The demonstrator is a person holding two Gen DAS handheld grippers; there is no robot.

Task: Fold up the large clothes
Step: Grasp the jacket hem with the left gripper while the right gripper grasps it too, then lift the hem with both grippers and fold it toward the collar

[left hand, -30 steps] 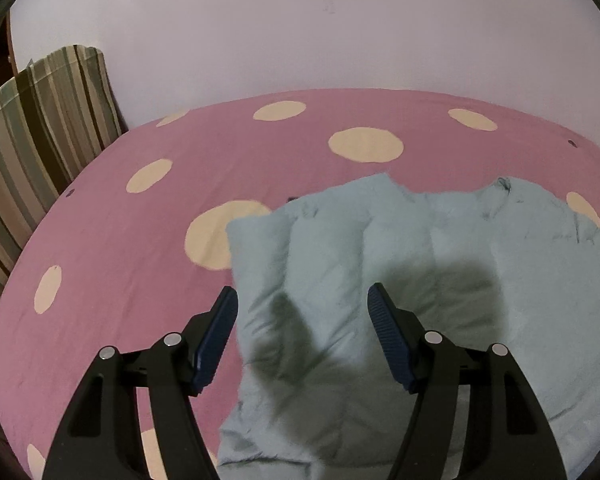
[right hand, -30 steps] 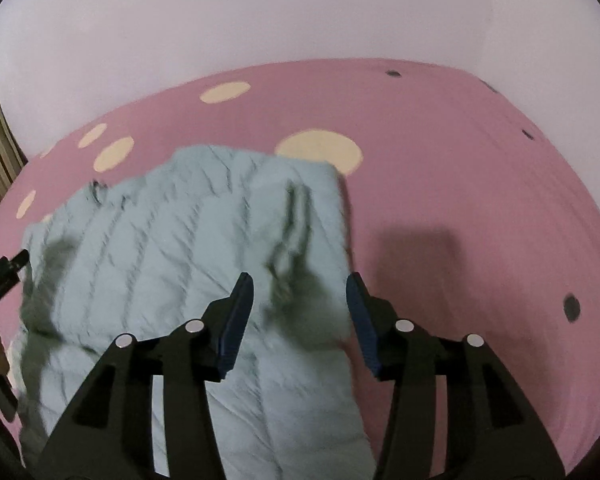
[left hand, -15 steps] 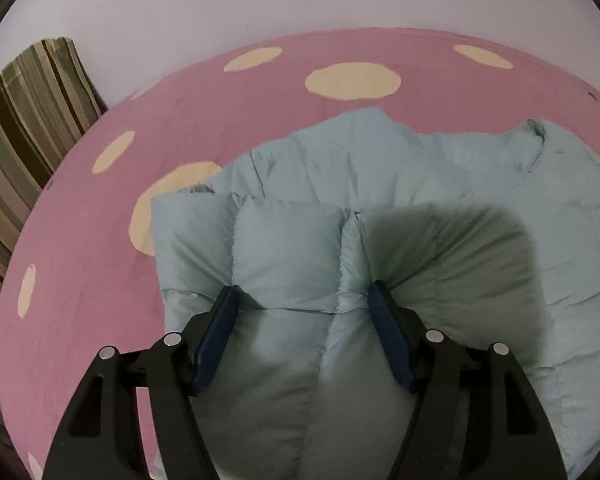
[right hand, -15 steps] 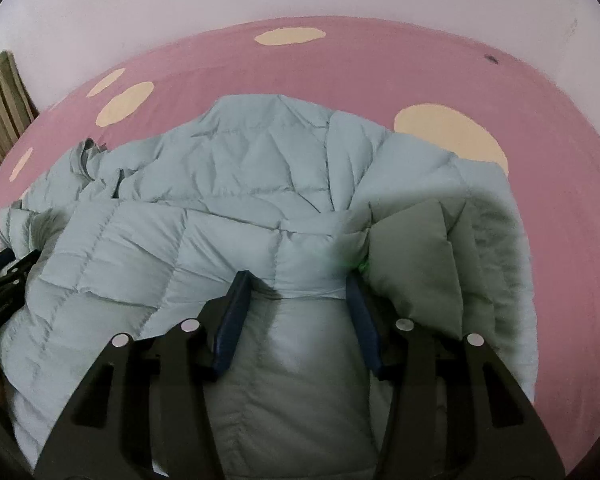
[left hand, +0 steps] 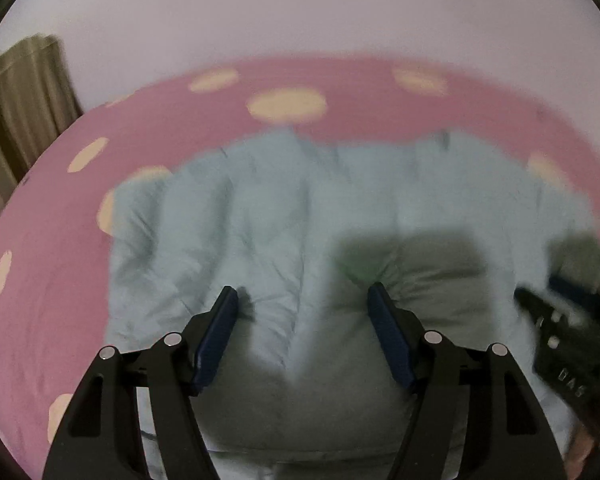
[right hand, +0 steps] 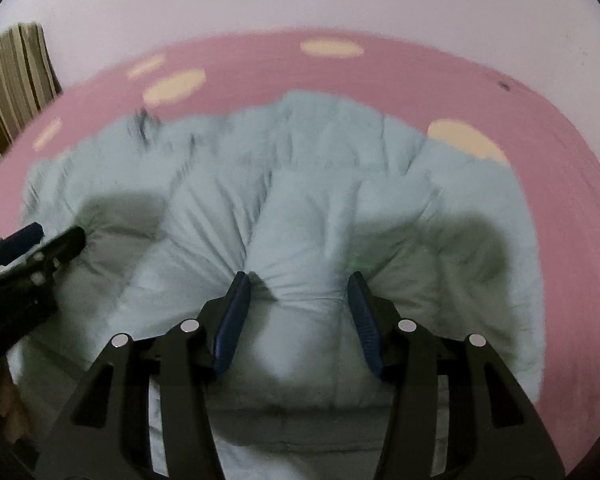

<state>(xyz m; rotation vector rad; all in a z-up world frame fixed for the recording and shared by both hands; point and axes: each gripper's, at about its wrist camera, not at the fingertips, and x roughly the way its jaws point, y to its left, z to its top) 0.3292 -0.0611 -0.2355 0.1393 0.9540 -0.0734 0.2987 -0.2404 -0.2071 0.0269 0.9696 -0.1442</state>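
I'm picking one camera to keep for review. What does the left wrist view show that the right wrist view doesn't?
Only the left wrist view: the right gripper from outside, at the frame's right edge. Only the right wrist view: the left gripper at the frame's left edge, and puffy fabric bunched between its own fingers. Both: the pale blue padded jacket on the pink spotted bedsheet, and a striped curtain.
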